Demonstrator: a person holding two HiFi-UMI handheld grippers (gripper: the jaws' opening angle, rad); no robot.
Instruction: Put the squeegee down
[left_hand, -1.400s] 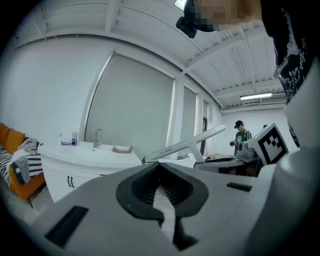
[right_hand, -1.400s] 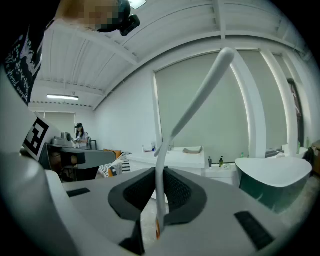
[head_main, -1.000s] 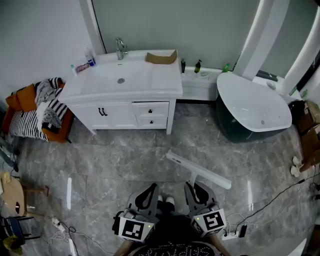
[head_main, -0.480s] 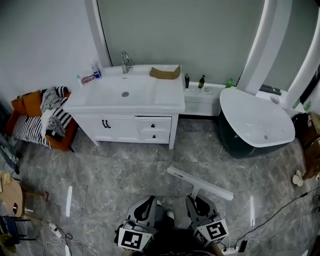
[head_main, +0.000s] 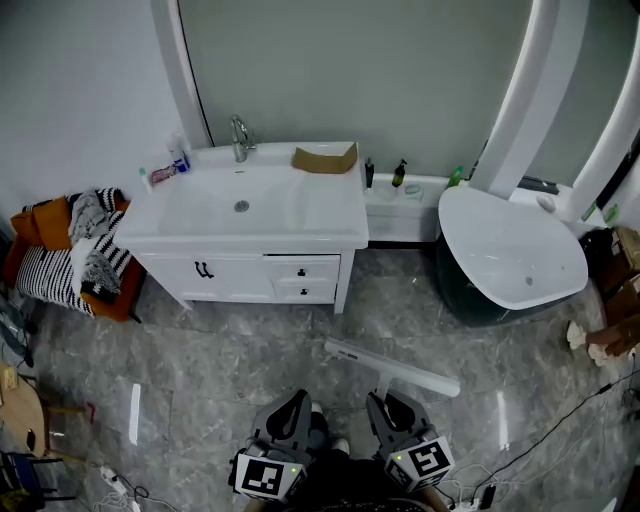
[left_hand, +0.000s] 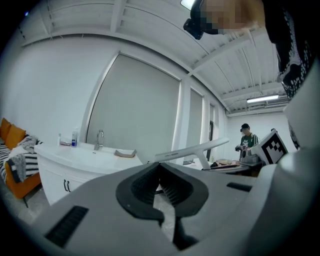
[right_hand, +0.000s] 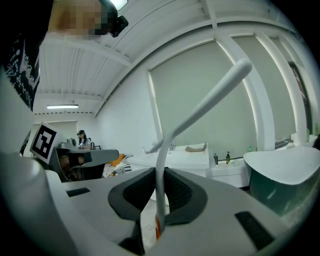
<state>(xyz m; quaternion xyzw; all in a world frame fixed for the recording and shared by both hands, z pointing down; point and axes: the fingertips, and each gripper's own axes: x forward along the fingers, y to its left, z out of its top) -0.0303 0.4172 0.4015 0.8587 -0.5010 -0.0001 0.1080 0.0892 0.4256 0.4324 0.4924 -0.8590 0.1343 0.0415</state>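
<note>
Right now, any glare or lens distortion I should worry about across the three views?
Head view: sharp, two white glare streaks on the grey floor. Right gripper view: fisheye, black corners, squeegee looks bowed. Left gripper view: same vignette, ceiling lamp blown out.

White squeegee, white vanity, grey marbled floor, black-and-white striped cushion.

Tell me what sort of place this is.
Probably a bathroom, perhaps a staged one inside a larger hall: a white vanity with a faucet, a freestanding tub beside it, and bottles between them.
</note>
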